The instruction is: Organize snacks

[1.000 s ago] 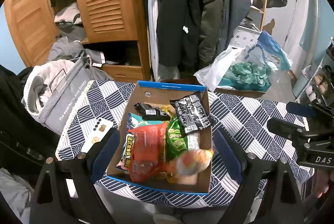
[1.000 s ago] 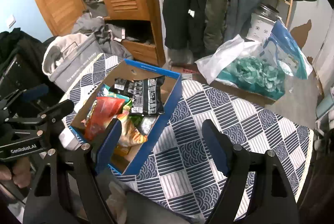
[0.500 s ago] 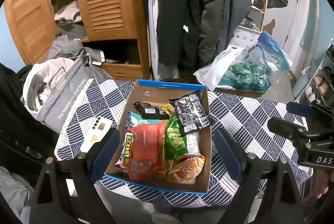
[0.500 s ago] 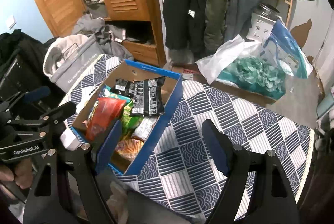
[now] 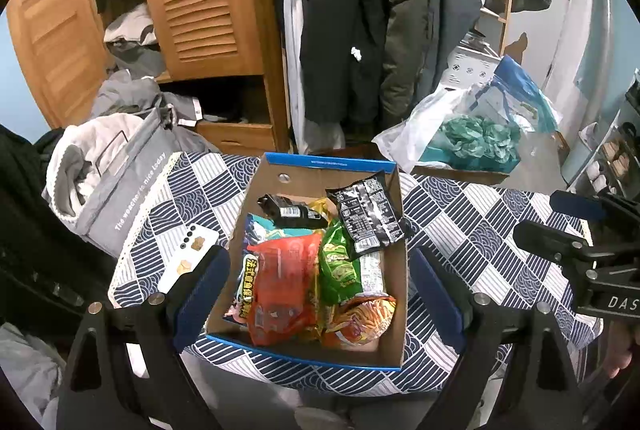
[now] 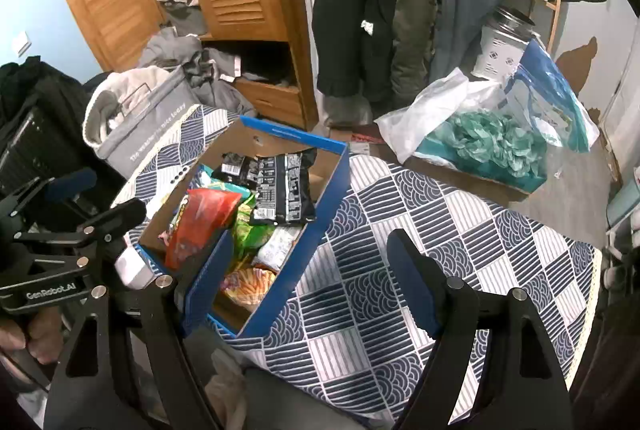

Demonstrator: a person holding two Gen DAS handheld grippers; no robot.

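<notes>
Fingers on both the left gripper (image 5: 316,294) and the right gripper (image 6: 308,282) are standing wide and carrying nothing, hovering over the near table edge. Snack packets (image 5: 320,262) are all sitting in the cardboard box (image 5: 332,162) on the patterned tablecloth (image 6: 420,230), so the gathering is looking finished, or nearly so.

Snacks piled in an open box (image 5: 276,189).
A red pack (image 5: 280,286) is laid beside a green pack (image 5: 340,266); a black pack (image 5: 368,218) is propped against the right wall, an orange pack (image 5: 360,318) at the near end.
</notes>
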